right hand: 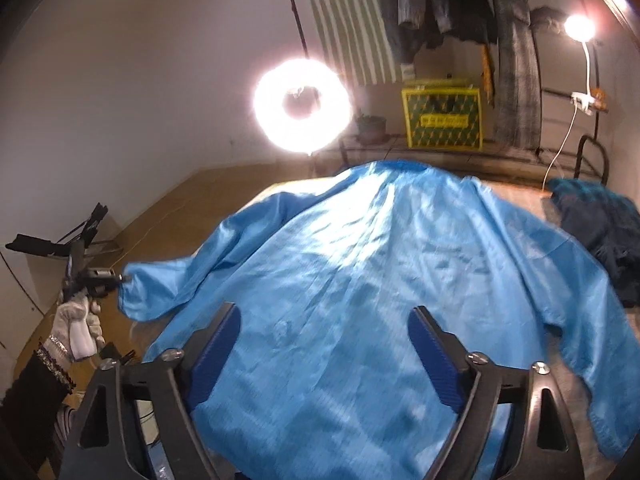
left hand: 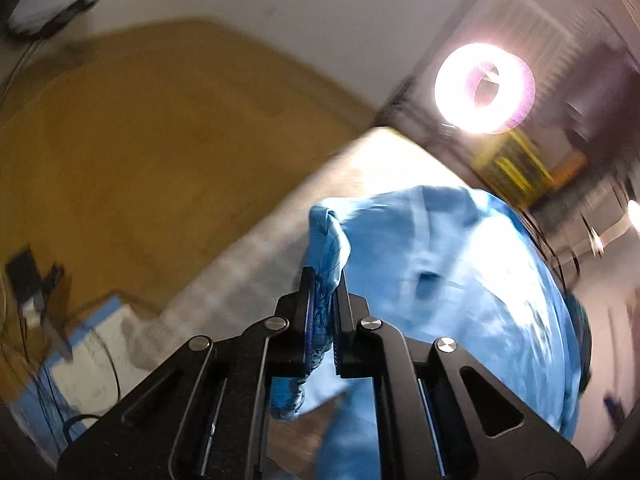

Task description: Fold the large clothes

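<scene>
1. Blue, glossy fabric with a fine grid weave: the garment (right hand: 380, 280) is a large long-sleeved coat lying spread over the surface (right hand: 516, 192), its body running from 6 o'clock up to 12 o'clock in the right wrist view.
2. Left tongs (left hand: 326, 300): pressed together, pinching the cuff end of one sleeve (right hand: 160, 284). In the right wrist view that sleeve is drawn out toward 9 o'clock, clear of the surface edge, with the gloved left hand (right hand: 78, 320) below it.
3. Right tongs (right hand: 324, 344): spread wide, holding nothing, poised above the near hem at 6 o'clock.
4. Governing relation: the sleeve's long axis lies across the body, 9 to 3 o'clock. The left side holds it; judged next move is to carry it inward toward 3 o'clock.
5. Condition: the cloth is lightly creased; the opposite sleeve (right hand: 580, 312) trails toward 4 o'clock.
6. A dark garment (right hand: 596, 232) lies at 2 o'clock, just beside the coat. Left wrist view is motion-blurred.
</scene>
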Motion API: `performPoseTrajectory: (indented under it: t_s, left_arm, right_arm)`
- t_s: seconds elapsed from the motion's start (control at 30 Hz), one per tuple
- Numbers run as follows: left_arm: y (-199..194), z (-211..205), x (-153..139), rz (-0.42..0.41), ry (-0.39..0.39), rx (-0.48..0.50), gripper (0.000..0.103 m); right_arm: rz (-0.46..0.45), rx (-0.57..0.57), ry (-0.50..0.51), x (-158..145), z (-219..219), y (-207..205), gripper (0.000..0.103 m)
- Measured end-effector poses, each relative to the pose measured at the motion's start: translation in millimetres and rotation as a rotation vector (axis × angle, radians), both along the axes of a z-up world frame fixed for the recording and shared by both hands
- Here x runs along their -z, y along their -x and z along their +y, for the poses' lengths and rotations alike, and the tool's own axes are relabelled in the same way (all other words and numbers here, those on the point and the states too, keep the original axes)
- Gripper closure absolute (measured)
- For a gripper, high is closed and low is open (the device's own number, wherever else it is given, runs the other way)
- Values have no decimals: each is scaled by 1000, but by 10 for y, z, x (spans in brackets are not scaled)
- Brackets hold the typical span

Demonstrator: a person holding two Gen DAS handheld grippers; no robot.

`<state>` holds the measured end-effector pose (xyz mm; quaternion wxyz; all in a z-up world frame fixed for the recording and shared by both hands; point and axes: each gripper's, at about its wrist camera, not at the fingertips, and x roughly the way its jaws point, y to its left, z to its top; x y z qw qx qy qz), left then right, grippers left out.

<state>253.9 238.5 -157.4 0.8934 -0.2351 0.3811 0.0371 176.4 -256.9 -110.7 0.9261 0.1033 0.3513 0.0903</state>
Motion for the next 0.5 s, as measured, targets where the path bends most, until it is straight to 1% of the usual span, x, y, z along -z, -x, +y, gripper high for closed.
performPoseTrajectory:
  t_s: [0.03, 0.07, 0.13, 0.17, 0.2, 0.23, 0.27, 0.33, 0.37, 0.43, 0.47, 0.5]
  left_arm:
    - [32, -130, -85, -26, -20, 42, 98]
    - [74, -288, -179, -54, -54, 85, 98]
    - [186, -602, -314, -102, -111, 170, 99]
    - [275, -792, -368, -128, -130, 223, 99]
    - [331, -919, -391, -143, -138, 264, 99]
    - [396, -1067, -410, -156, -147, 316, 99]
    - [475, -1225, -421, -169, -163, 371, 99]
    - [644, -1508, -396, -185, -202, 474, 99]
    - [736, -1654, -352, -185, -220, 535, 99]
    - [862, -1848, -259, -176, -251, 610, 99]
    - [909, -1932, -180, -162, -287, 652, 99]
    - [956, -2000, -127, -154, -314, 669, 99]
  right_arm:
    - [13, -3, -16, 36, -1, -23, 28]
    - [26, -5, -34, 68, 2, -53, 31]
    - [35, -10, -66, 142, 13, -105, 41]
    - [42, -1, -68, 194, 25, -136, 43]
    - [69, 8, -73, 242, 39, -178, 48]
    - [94, 8, -81, 274, 46, -210, 55]
    - [131, -3, -111, 327, 59, -265, 58]
    - [140, -23, -139, 338, 84, -295, 60]
    - [133, -32, -128, 332, 130, -307, 60]
    - [123, -44, -102, 318, 212, -322, 60]
    - [124, -53, -91, 324, 249, -332, 60]
    - [135, -63, -75, 338, 301, -349, 60]
